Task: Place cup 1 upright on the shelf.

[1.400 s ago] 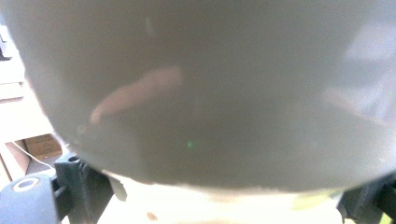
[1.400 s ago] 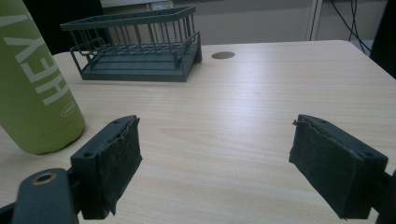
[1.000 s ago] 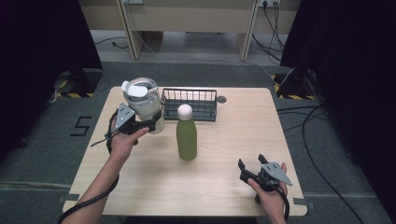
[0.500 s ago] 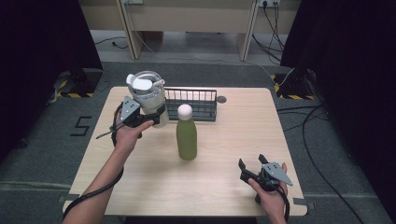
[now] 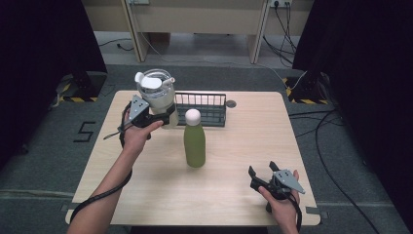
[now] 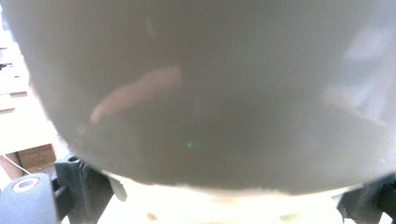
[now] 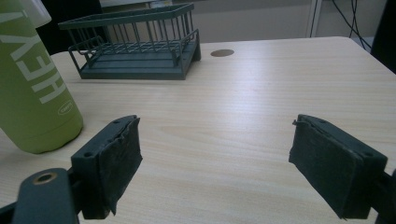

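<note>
So the left gripper (image 5: 163, 117) has its fingers clamped round the lower body of the jug (image 5: 157, 97), a clear plastic thing with a white flip lid, and it's held up off the worktop (image 5: 234, 195) near the back left corner, just left of the wire rack (image 5: 204, 108). In the left gripper view the jug wall (image 6: 201, 93) is right against the lens, cloudy grey, so you can't read anything on it. My guess on handling: stiff plastic, smooth and a bit slippery, wide enough that the fingers are spread a lot to get round it. I can't tell if there's liquid in it; if there is, it'll be top-heavy and want to tip. Gripping low on the body like this looks okay, but I'd keep it upright and go slow, since that lid may not be sealed. The right gripper (image 5: 262, 179) sits idle near the front right of the worktop, fingers (image 7: 116, 158) wide apart with nothing between them. Only readable writing is on the green bottle (image 5: 194, 141) standing mid-worktop: white letters running up its side in the right gripper view, "HEYA" as far as I can see (image 7: 39, 70), plus a small oval logo lower down that's too small to read.
</note>
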{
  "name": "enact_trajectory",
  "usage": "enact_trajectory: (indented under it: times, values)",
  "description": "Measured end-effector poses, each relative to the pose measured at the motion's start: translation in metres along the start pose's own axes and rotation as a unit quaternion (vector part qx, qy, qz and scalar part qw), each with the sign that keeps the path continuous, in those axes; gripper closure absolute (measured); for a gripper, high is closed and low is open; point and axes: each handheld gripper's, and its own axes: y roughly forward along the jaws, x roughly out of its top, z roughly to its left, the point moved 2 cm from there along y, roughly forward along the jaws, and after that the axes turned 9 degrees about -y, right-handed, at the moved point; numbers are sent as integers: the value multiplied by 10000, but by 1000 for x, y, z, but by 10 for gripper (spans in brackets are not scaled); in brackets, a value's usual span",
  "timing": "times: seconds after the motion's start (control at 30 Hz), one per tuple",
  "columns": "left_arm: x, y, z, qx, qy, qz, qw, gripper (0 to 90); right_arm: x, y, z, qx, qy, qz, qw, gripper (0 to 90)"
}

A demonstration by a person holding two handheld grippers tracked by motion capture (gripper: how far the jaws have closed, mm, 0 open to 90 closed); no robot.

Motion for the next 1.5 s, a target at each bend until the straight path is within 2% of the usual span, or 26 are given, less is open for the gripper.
enact_trajectory:
  times: [1.5]
  values:
    - [14, 45, 0, 8, -32, -13, 10000, 99, -1, 0, -3, 5, 30, 20, 10000, 166]
